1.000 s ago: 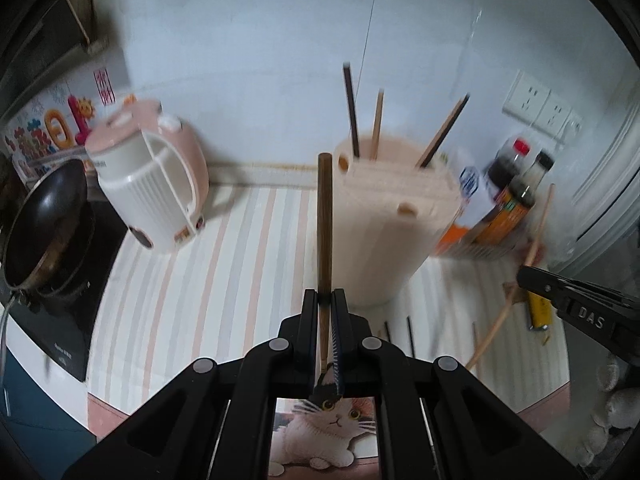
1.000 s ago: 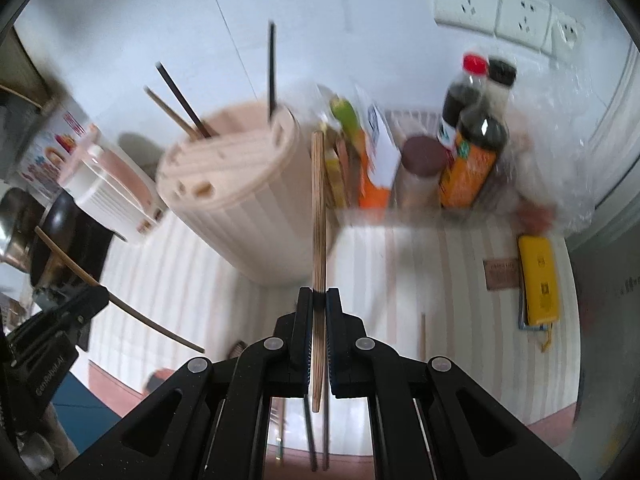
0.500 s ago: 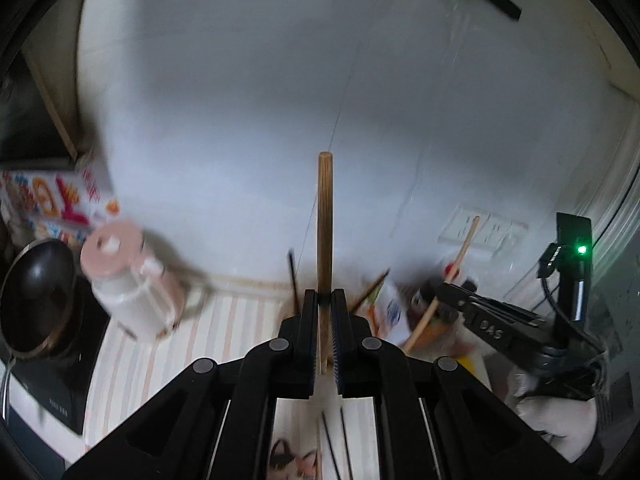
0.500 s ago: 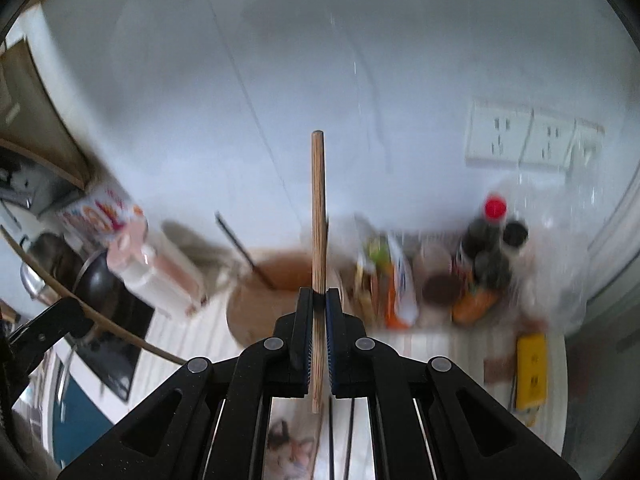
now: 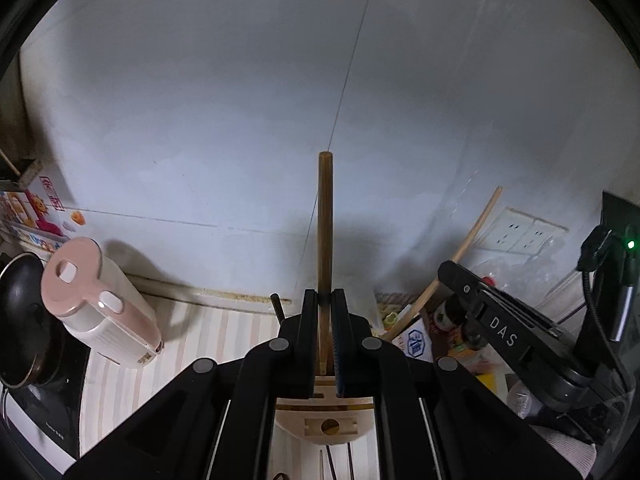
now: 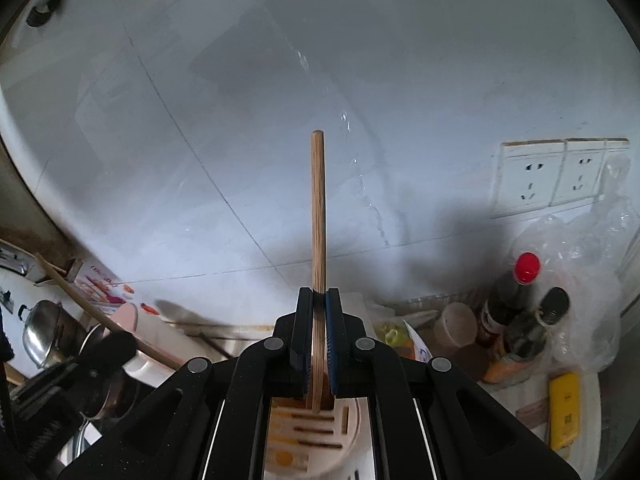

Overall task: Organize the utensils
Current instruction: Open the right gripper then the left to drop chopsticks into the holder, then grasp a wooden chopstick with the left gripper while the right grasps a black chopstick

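Left tongs [image 5: 325, 304] clamped on dark wooden chopstick [image 5: 324, 224]; right tongs [image 6: 319, 304] on pale one [image 6: 318, 216]. Both upright over slotted beige holder [image 6: 316, 436]. Align tips with slots, lower straight.

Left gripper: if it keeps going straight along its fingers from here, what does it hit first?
Most likely the white wall. The left gripper, shut on the dark chopstick, points up and back at bare wall, and nothing shows between the stick's tip and it. Depth is unclear. The holder sits below the fingers, off that line.

"DAS" on the right tool [image 5: 452, 280]
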The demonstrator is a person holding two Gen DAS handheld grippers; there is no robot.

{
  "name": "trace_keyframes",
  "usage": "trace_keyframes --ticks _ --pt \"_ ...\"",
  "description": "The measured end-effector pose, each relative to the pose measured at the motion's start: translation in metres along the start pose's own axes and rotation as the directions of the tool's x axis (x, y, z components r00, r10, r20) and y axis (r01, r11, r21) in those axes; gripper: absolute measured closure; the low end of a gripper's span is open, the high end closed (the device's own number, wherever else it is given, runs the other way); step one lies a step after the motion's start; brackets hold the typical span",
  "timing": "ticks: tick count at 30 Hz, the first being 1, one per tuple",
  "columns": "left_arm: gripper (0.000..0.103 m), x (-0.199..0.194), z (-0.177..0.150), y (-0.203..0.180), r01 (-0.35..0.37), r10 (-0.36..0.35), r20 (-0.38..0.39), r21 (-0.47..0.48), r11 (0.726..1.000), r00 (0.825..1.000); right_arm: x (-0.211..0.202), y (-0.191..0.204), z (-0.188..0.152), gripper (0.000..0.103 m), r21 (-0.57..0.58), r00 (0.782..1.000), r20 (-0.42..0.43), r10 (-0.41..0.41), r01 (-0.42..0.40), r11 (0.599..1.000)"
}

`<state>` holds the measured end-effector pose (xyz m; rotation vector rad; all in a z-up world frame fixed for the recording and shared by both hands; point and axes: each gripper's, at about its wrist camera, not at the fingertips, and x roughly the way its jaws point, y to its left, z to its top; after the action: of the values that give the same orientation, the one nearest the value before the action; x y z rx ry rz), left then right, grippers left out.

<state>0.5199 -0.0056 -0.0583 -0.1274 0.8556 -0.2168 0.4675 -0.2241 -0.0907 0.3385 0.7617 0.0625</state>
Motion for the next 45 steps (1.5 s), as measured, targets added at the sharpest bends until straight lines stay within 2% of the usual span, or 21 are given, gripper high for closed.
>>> trace_keyframes --ticks 5,8,10,11,12,13,14,16,19,20,22,27,31,35,40,41,43,45 --pt "0.098 0.019 -0.004 0.003 0.009 -0.008 -0.069 0.01 1.0 0.998 0.019 0.007 -0.006 0.097 -0.033 0.999 -0.03 -0.012 0.011 0.999" --pt "0.095 0.018 -0.006 0.006 0.015 -0.016 -0.093 -0.011 1.0 0.995 0.032 0.009 -0.011 0.096 -0.064 0.995 -0.095 0.005 -0.011 0.998" --pt "0.094 0.009 -0.006 0.004 0.006 -0.008 -0.089 -0.013 1.0 0.996 0.033 0.009 -0.015 0.091 -0.062 0.992 -0.124 0.007 -0.015 0.998" --pt "0.09 0.002 -0.007 0.005 -0.008 0.007 -0.077 -0.014 1.0 0.997 0.031 0.008 -0.016 0.086 -0.059 0.992 -0.127 0.01 -0.018 0.998" --pt "0.084 -0.005 -0.007 0.006 -0.023 0.022 -0.066 -0.018 1.0 0.998 0.026 0.007 -0.017 0.074 -0.053 0.993 -0.122 0.008 -0.015 0.999" --pt "0.065 -0.01 -0.007 0.006 -0.033 0.032 -0.059 -0.021 0.999 0.998 0.019 0.005 -0.019 0.065 -0.043 0.993 -0.115 0.007 -0.013 0.999" --pt "0.044 -0.018 -0.009 0.009 -0.039 0.038 -0.044 -0.029 0.999 0.998 0.012 0.003 -0.02 0.064 -0.032 0.994 -0.11 0.01 -0.014 0.999" --pt "0.025 -0.037 -0.018 0.016 -0.056 0.057 0.007 -0.046 0.997 0.998 -0.005 -0.003 -0.024 0.063 -0.017 0.996 -0.094 0.004 -0.005 1.0" --pt "0.017 -0.043 -0.032 0.027 -0.098 0.099 0.019 -0.049 0.994 0.995 -0.031 -0.013 -0.031 0.055 -0.007 0.997 -0.072 -0.022 0.022 1.0" --pt "0.01 -0.045 -0.039 0.03 -0.119 0.12 0.016 -0.049 0.992 0.993 -0.039 -0.016 -0.035 0.053 -0.005 0.997 -0.067 -0.04 0.04 0.999" --pt "0.0 -0.045 -0.053 0.035 -0.154 0.155 0.012 -0.042 0.987 0.988 -0.052 -0.022 -0.047 0.038 0.002 0.997 -0.058 -0.061 0.061 0.998" --pt "0.0 -0.029 -0.087 0.045 -0.205 0.204 -0.042 -0.028 0.978 0.978 -0.073 -0.039 -0.083 0.021 0.03 0.993 -0.041 -0.108 0.109 0.994" --pt "0.0 -0.015 -0.117 0.045 -0.241 0.24 -0.087 0.0 0.971 0.967 -0.073 -0.053 -0.109 0.015 0.025 0.986 -0.065 -0.156 0.158 0.987" --pt "0.0 0.005 -0.152 0.044 -0.258 0.257 -0.142 0.01 0.966 0.956 -0.059 -0.066 -0.135 0.015 0.026 0.974 -0.123 -0.192 0.196 0.98" --pt "0.0 0.039 -0.193 0.039 -0.301 0.307 -0.235 0.059 0.952 0.922 -0.034 -0.087 -0.177 0.017 0.024 0.948 -0.244 -0.205 0.217 0.976" --pt "0.0 0.046 -0.202 0.04 -0.31 0.317 -0.25 0.067 0.948 0.915 -0.028 -0.09 -0.186 0.02 0.026 0.942 -0.268 -0.202 0.217 0.976" --pt "0.0 0.062 -0.221 0.041 -0.324 0.335 -0.281 0.086 0.942 0.899 -0.012 -0.096 -0.207 0.041 0.025 0.92 -0.34 -0.195 0.216 0.976" --pt "0.0 0.08 -0.238 0.044 -0.341 0.357 -0.321 0.107 0.934 0.877 0.01 -0.103 -0.234 0.055 0.029 0.887 -0.43 -0.17 0.202 0.979"
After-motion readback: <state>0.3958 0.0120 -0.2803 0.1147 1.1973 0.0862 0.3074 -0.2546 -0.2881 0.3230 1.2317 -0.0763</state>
